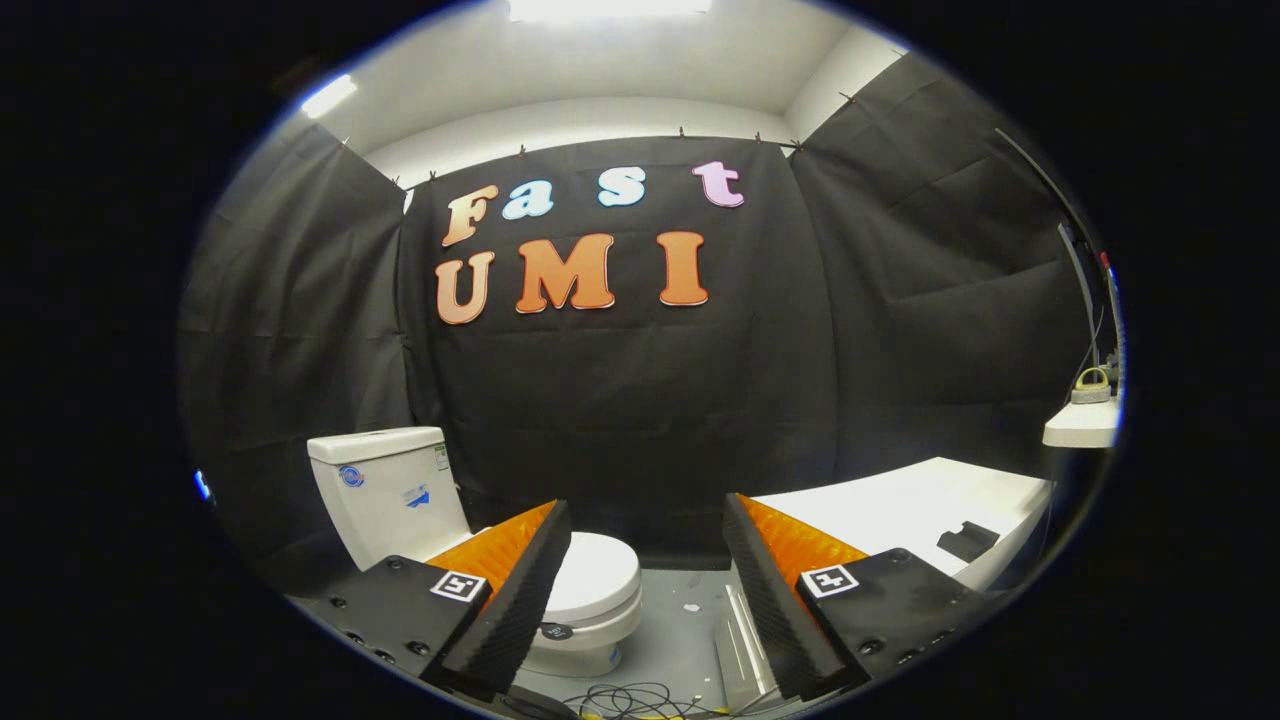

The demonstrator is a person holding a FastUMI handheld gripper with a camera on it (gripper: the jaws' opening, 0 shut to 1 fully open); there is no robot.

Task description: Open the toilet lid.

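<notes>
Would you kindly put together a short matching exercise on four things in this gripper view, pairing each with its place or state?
Things:
1. toilet lid
2. toilet tank
3. white table
4. gripper

Places or states:
A. to the right, beyond the right finger, with a small dark object on it
B. down and closed, just ahead of the left finger
C. jaws wide apart, holding nothing
D. upright against the black cloth wall, behind the bowl

Pairs: 1-B, 2-D, 3-A, 4-C
</notes>
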